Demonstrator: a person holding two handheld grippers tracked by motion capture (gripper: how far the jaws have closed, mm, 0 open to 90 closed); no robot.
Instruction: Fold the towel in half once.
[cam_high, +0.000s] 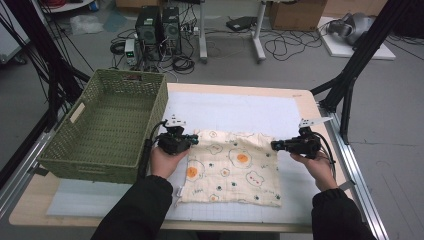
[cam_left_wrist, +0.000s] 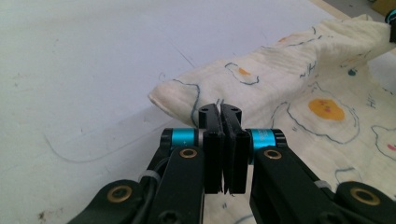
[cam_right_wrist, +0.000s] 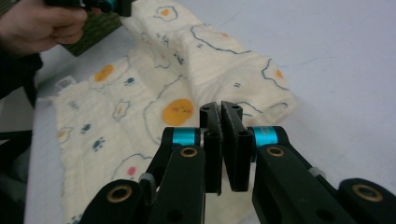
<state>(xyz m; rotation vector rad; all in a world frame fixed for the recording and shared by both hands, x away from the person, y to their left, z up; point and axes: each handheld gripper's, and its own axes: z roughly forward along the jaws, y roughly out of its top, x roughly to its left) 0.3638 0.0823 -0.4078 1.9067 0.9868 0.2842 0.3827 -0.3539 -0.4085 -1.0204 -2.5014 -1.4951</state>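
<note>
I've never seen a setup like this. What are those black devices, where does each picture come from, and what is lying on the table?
A person holds a black two-jaw gripper in each hand. The high view looks down on the table: the left gripper and the right gripper each pinch a far corner of the cream cloth printed with fried eggs and bears, which lies on a pale gridded mat. A green woven basket stands at the left. The other two pictures come from cameras riding on the grippers: each looks along its own shut jaws, with the cloth's folded edge beyond.
</note>
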